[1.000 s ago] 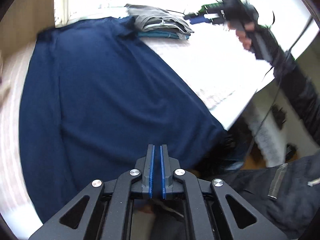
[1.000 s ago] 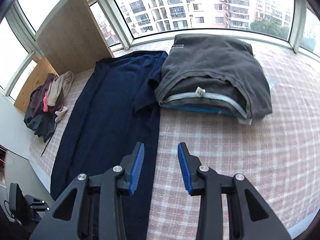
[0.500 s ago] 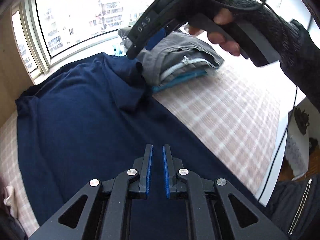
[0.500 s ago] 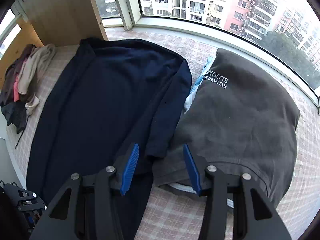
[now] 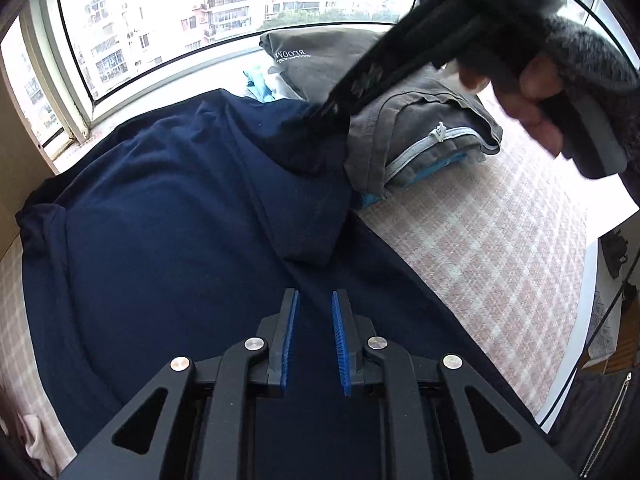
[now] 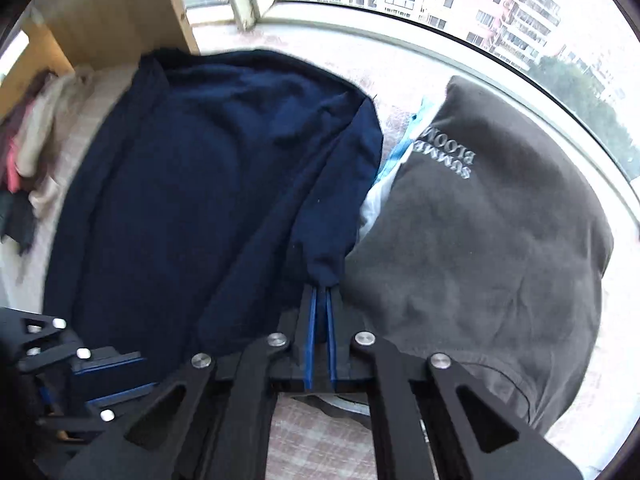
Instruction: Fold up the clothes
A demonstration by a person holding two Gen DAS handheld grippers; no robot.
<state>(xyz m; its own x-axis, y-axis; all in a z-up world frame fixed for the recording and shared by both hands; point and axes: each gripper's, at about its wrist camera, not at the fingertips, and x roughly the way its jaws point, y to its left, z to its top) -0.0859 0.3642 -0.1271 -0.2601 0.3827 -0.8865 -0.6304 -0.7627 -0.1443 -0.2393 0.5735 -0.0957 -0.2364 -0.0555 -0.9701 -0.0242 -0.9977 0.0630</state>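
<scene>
A navy long-sleeved shirt point(image 5: 160, 240) point(image 6: 192, 200) lies spread flat on the bed. Its right sleeve point(image 6: 332, 220) point(image 5: 304, 208) is folded down alongside a grey folded stack. My right gripper point(image 6: 321, 290) point(image 5: 328, 116) points steeply down and is shut on the sleeve's cuff end. My left gripper point(image 5: 314, 296) point(image 6: 146, 372) hovers over the shirt's lower body. Its jaws are opening, with a narrow gap and no cloth pinched between the blue pads.
A stack of folded clothes topped by a grey printed shirt point(image 5: 420, 132) point(image 6: 480, 240) touches the navy sleeve. The pink plaid bed cover point(image 5: 500, 240) ends at the right edge. Unfolded clothes point(image 6: 24, 160) are heaped by a wooden panel point(image 6: 120, 12). Windows point(image 5: 200, 20) stand behind.
My right gripper dropped beside the grey stack and closed on the navy sleeve's end. My left gripper swept across the shirt and its pads parted slightly.
</scene>
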